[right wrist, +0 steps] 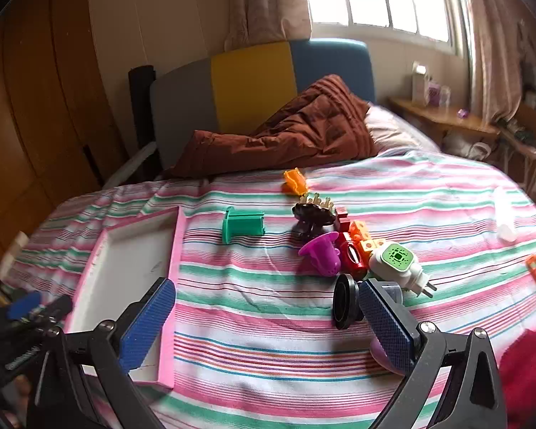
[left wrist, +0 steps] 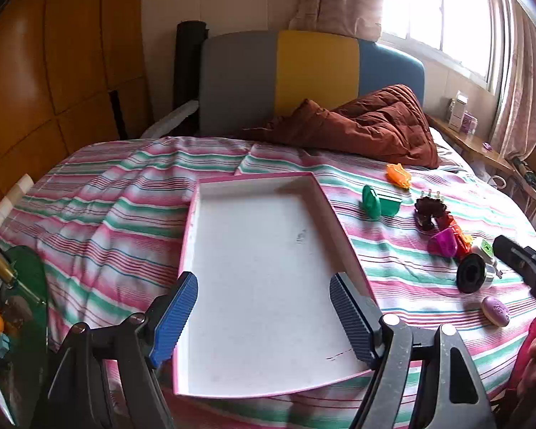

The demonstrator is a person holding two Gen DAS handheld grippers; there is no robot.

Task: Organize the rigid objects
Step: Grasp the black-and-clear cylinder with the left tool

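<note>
The left claw stands open over the near half of the pink-rimmed white tray, its blue pads spread close to the tray's two long walls and gripping nothing; whether they touch the walls cannot be told. The tray lies flat on the striped bedsheet with its interior bare. The right claw is open at full spread above the sheet, nothing between its pads. Its right pad sits just in front of a black round cap and partly covers a lilac oval piece, seen whole from the left wrist. The toy cluster lies beyond that claw: a purple cup on its side, a red piece, orange blocks, a white plug-in device with a green face, and a dark brown hair claw clip, all touching or just beside one another. A green spool-shaped piece lies apart, between cluster and tray; an orange piece lies farther back, near the brown quilt. Open sheet separates the tray's right wall from the cluster. The bed's left edge runs near the tray, beside a glass side table.
</note>
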